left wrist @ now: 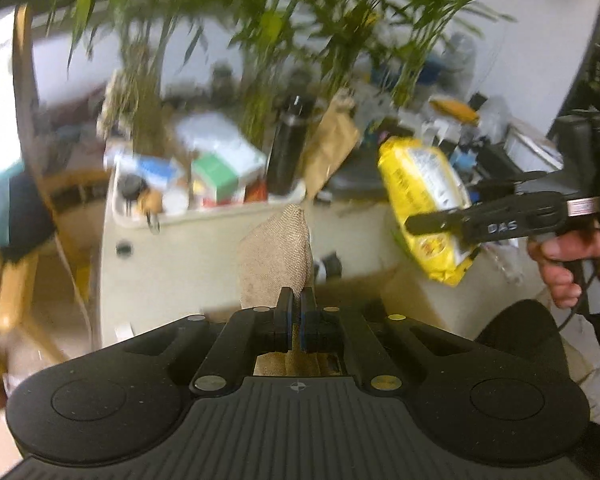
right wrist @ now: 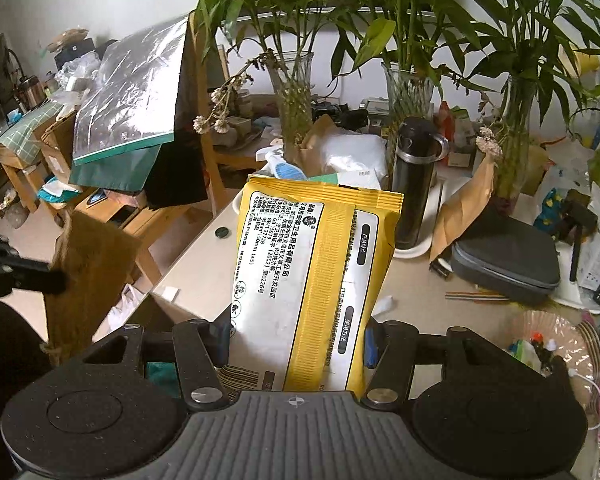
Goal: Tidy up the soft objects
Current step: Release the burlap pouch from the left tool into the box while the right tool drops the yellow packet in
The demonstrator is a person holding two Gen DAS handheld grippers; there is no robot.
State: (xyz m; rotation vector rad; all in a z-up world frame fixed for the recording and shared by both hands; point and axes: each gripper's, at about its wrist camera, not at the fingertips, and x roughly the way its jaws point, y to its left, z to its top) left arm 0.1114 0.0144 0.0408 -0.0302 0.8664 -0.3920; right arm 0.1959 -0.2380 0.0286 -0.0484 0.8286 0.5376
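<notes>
Left wrist view: mounted behind own fingers, angled downward toward cluttered cream desk [left wrist: 204, 240], close to the desk edge, motion-blurred. Right wrist view: same mounting, angled down over the same desk from further right, sharp. Shared: tall black steel flask [left wrist: 287, 148], green bamboo plants [right wrist: 412, 20], yellow printed soft pack [right wrist: 320, 272].

The right tool [right wrist: 298, 342] clamps a yellow wipes pack [right wrist: 316, 276] upright above the cluttered surface [right wrist: 412, 280], a black flask [right wrist: 414, 184] standing behind.

One yellow wipes pack [right wrist: 316, 280], one burlap bag [left wrist: 276, 256], three glass vases [right wrist: 294, 96].
</notes>
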